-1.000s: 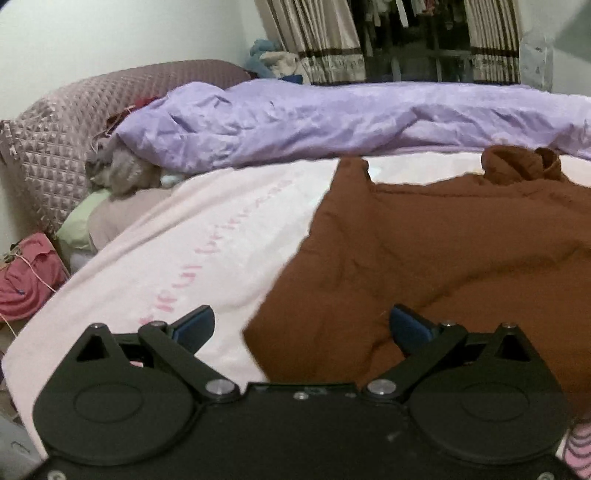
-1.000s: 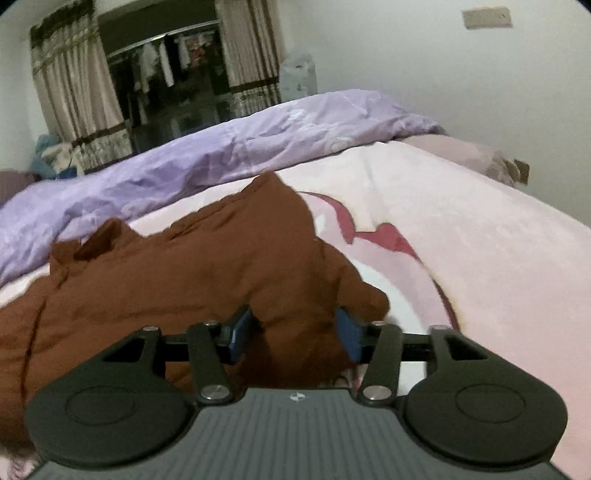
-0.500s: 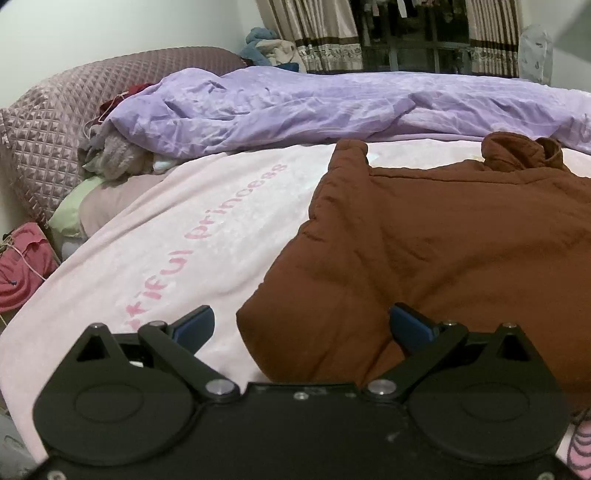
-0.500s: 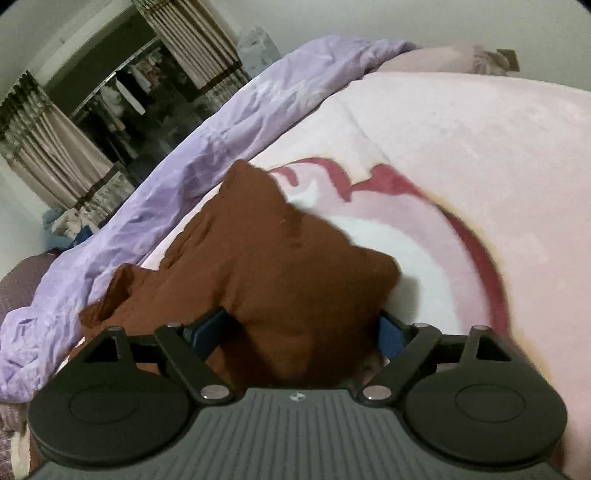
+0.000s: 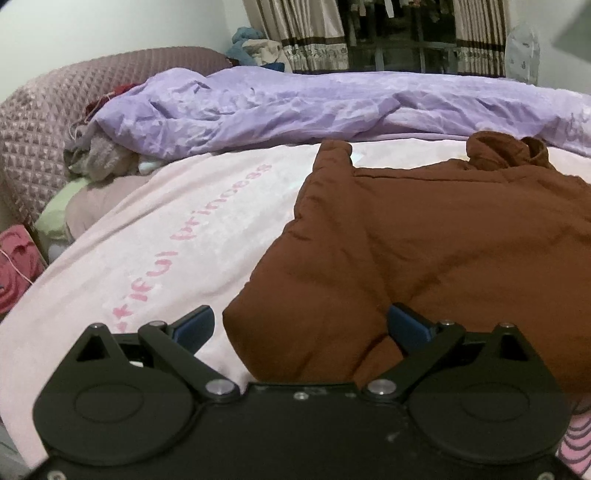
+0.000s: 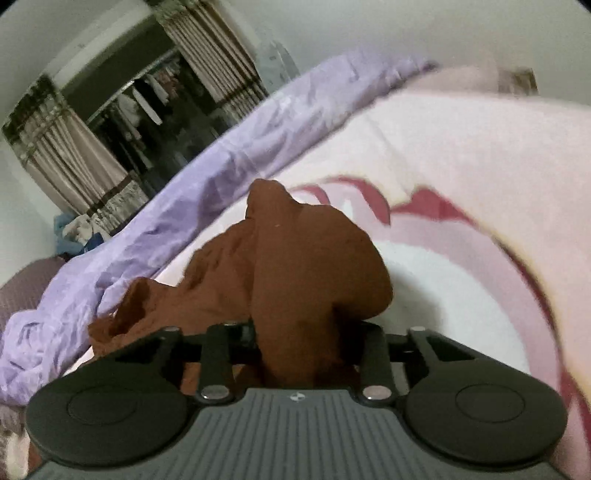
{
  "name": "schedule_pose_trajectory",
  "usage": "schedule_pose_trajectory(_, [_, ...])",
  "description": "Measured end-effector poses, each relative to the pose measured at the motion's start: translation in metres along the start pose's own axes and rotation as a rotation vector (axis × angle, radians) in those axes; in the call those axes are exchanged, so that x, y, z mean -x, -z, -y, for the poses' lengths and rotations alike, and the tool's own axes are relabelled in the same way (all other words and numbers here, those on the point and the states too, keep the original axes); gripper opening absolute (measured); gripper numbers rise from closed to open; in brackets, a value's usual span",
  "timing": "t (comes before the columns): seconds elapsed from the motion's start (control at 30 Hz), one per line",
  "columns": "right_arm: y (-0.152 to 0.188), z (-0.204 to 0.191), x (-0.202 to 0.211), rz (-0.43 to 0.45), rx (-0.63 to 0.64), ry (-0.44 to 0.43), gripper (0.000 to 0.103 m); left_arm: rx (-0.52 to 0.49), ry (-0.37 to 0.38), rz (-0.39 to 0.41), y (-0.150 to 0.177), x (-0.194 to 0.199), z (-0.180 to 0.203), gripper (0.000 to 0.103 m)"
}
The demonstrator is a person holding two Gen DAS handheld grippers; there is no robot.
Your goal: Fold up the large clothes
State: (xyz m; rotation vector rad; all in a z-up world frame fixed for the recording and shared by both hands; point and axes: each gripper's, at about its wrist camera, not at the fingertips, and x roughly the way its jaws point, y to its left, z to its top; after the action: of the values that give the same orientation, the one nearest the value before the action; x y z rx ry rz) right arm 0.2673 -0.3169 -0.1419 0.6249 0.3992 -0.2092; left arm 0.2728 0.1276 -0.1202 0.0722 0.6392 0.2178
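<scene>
A brown jacket lies on the pink blanket; purple quilt and curtains at twelve o'clock. The left gripper is spread; the right gripper clenches the jacket.

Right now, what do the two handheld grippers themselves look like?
The left gripper is matte black with round discs, silver pivot screws and blue pads. The right gripper has the same black linkages, plus a ribbed grey body. No cables or sleeves show.

A: The right hand-held gripper — can you see its fingertips?
B: No, a bunched fold of the brown garment covers them.
A: And the garment's far side?
B: The left view's right edge cuts it off; the pink blanket is smeared.
</scene>
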Motion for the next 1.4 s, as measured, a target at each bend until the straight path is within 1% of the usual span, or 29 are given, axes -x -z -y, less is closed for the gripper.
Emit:
schedule_pose_trajectory(0.07, [0.000, -0.017, 0.012, 0.051, 0.046, 0.015, 0.030, 0.004, 0.006, -0.004, -0.002, 0.000, -0.001, 0.103])
schedule_pose_trajectory(0.17, [0.000, -0.057, 0.032, 0.158, 0.150, 0.006, 0.030, -0.009, 0.007, -0.001, -0.004, 0.002, -0.001, 0.103])
schedule_pose_trajectory(0.23, [0.003, -0.091, 0.047, 0.220, 0.212, -0.048, 0.030, -0.012, 0.017, -0.004, -0.006, 0.002, -0.003, 0.103])
schedule_pose_trajectory(0.3, [0.010, -0.132, 0.060, 0.257, 0.280, -0.104, 0.028, -0.002, 0.029, -0.008, -0.007, 0.002, -0.007, 0.103])
schedule_pose_trajectory(0.37, [0.017, -0.170, 0.068, 0.274, 0.350, -0.153, 0.027, 0.010, 0.037, -0.010, -0.010, 0.002, -0.013, 0.103])
schedule_pose_trajectory(0.47, [0.037, -0.231, 0.078, 0.305, 0.450, -0.220, 0.026, 0.025, 0.036, -0.004, -0.014, 0.004, -0.023, 0.102])
schedule_pose_trajectory(0.53, [0.049, -0.262, 0.085, 0.318, 0.504, -0.258, 0.026, 0.024, 0.046, -0.002, -0.015, 0.005, -0.030, 0.103])
schedule_pose_trajectory(0.63, [0.077, -0.302, 0.094, 0.323, 0.566, -0.315, 0.026, 0.018, 0.054, -0.002, -0.012, 0.004, -0.041, 0.103])
schedule_pose_trajectory(0.7, [0.101, -0.319, 0.093, 0.290, 0.599, -0.351, 0.025, 0.033, 0.070, -0.007, -0.008, 0.003, -0.050, 0.103])
schedule_pose_trajectory(0.77, [0.125, -0.329, 0.089, 0.246, 0.634, -0.356, 0.025, 0.063, 0.093, -0.009, -0.003, 0.003, -0.057, 0.103])
schedule_pose_trajectory(0.87, [0.167, -0.333, 0.066, 0.137, 0.699, -0.331, 0.025, 0.097, 0.118, -0.011, 0.006, 0.004, -0.065, 0.103])
schedule_pose_trajectory(0.97, [0.195, -0.330, 0.048, 0.015, 0.702, -0.316, 0.025, 0.121, 0.135, -0.018, 0.011, 0.002, -0.068, 0.103])
schedule_pose_trajectory(1.0, [0.202, -0.328, 0.048, 0.000, 0.704, -0.314, 0.025, 0.119, 0.136, -0.022, 0.013, 0.001, -0.067, 0.103])
schedule_pose_trajectory(1.1, [0.206, -0.323, 0.057, 0.013, 0.712, -0.315, 0.025, 0.133, 0.149, -0.019, 0.017, 0.002, -0.068, 0.103])
schedule_pose_trajectory(1.23, [0.208, -0.315, 0.061, 0.003, 0.700, -0.328, 0.025, 0.124, 0.135, -0.017, 0.018, 0.005, -0.064, 0.103])
schedule_pose_trajectory(1.33, [0.206, -0.320, 0.058, -0.004, 0.695, -0.332, 0.026, 0.124, 0.133, -0.012, 0.017, 0.008, -0.066, 0.103])
schedule_pose_trajectory(1.4, [0.203, -0.316, 0.066, 0.003, 0.669, -0.346, 0.027, 0.125, 0.133, -0.011, 0.016, 0.010, -0.069, 0.103])
